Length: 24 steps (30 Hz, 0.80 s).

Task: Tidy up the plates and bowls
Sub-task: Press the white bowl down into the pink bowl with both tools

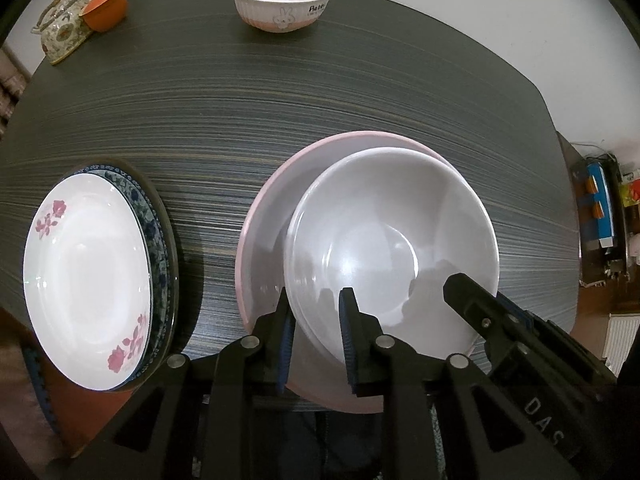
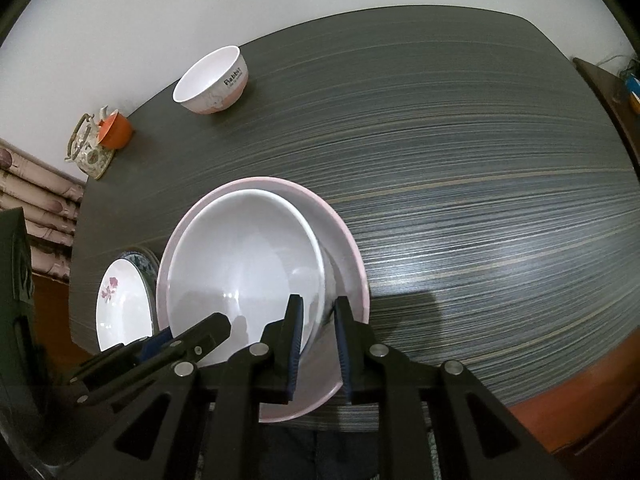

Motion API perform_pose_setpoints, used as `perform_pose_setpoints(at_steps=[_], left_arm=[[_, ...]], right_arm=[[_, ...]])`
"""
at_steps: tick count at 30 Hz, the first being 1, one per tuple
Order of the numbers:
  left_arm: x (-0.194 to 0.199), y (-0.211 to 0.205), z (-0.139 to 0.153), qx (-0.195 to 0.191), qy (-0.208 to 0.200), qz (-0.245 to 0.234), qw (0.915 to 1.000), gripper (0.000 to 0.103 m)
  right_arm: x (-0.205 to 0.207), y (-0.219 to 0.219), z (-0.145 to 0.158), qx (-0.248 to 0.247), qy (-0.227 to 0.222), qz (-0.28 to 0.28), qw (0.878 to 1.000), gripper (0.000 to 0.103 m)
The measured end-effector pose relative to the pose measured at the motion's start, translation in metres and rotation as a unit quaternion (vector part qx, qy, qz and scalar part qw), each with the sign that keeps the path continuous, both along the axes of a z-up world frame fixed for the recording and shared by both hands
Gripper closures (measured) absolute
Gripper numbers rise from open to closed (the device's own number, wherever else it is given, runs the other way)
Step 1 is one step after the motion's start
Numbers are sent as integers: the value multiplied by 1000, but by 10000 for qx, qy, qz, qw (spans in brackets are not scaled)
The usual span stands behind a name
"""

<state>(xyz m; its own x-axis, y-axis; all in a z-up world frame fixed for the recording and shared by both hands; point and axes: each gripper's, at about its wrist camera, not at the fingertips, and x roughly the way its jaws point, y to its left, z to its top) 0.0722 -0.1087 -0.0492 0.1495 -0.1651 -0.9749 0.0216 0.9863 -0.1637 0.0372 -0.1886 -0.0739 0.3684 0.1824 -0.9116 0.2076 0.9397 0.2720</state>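
A plain white bowl (image 1: 380, 240) (image 2: 240, 264) sits nested inside a wider pink-rimmed bowl (image 1: 268, 220) (image 2: 344, 248) near the front edge of the dark striped table (image 1: 280, 92). My left gripper (image 1: 315, 308) (image 2: 200, 332) straddles the white bowl's left rim, one pad outside and one inside, with slack showing. My right gripper (image 2: 318, 312) (image 1: 460, 286) straddles the opposite rim the same way, gaps visible on both sides. Both are open. A small rabbit-print bowl (image 1: 282, 0) (image 2: 212, 80) stands alone at the far edge.
At the left front a rose-patterned white plate (image 1: 88, 264) (image 2: 120, 304) lies on a blue-patterned plate (image 1: 148, 208). A floral teapot (image 1: 60, 28) and an orange cup (image 1: 106, 8) stand at the far left corner. A cluttered shelf (image 1: 600, 208) is off to the right.
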Motion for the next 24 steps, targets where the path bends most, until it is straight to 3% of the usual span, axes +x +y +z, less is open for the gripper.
perform_pose_setpoints(at_steps=[24], left_arm=[[2,5,0,-147,-46,-32,9999,74]], right_arm=[[-1,-4,-1,60,52,-101,9999,83]])
